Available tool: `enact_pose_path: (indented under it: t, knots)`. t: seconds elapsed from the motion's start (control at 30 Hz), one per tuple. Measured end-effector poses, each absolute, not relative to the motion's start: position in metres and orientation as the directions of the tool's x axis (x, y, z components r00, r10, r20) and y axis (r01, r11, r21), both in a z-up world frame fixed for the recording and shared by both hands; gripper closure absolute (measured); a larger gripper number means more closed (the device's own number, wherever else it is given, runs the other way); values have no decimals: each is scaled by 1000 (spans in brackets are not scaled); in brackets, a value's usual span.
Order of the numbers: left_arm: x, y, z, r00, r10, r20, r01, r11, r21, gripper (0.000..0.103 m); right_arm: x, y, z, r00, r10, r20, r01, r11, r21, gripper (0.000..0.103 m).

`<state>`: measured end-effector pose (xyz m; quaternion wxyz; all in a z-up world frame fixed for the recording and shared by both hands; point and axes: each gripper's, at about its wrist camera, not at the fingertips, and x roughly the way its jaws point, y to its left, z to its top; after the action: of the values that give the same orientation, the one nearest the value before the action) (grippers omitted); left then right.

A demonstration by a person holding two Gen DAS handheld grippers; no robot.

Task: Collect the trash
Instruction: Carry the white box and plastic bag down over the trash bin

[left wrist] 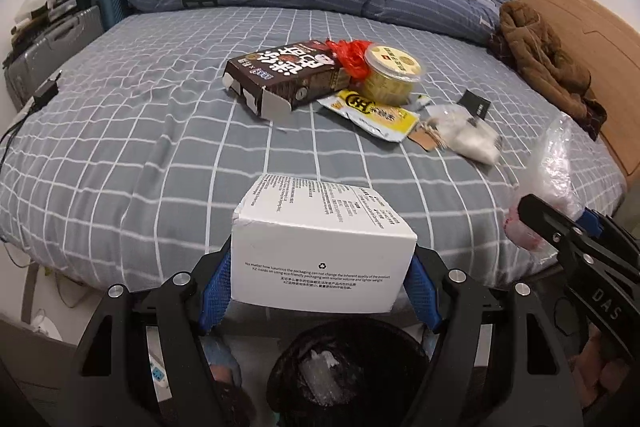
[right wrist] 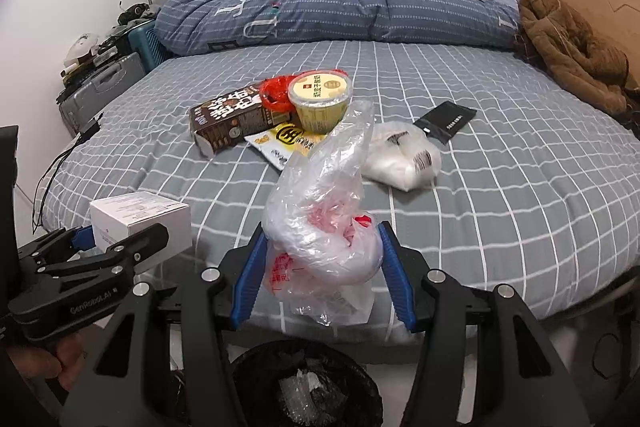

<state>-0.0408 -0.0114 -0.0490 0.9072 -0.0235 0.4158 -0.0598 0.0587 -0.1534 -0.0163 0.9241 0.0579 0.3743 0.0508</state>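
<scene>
Trash is being held over the black-lined bin point(left wrist: 344, 371) for dropping: left tongs point(left wrist: 322, 281) gripping a white cardboard box point(left wrist: 320, 251), right tongs point(right wrist: 320, 267) clamping a crumpled clear plastic bag point(right wrist: 320, 227).

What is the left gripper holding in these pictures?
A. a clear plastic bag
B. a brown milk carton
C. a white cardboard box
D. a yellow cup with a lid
C: the left gripper has its blue pads pressed on both sides of the white cardboard box, while the clear plastic bag sits in the right gripper.
</scene>
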Motion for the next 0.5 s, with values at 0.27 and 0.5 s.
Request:
enact_pose_path:
  t: [0.27,0.5]
  knots:
    - [-74,-3,-55,630,-129,-766,80,992,-100,32,28,-154,-26,697,140,-703,-53,988,144,51]
    - [-88,-1,-62,617,-129,-777,79,992,-102,32,6,-154,-40,669,150,-728,-60,987,148,51]
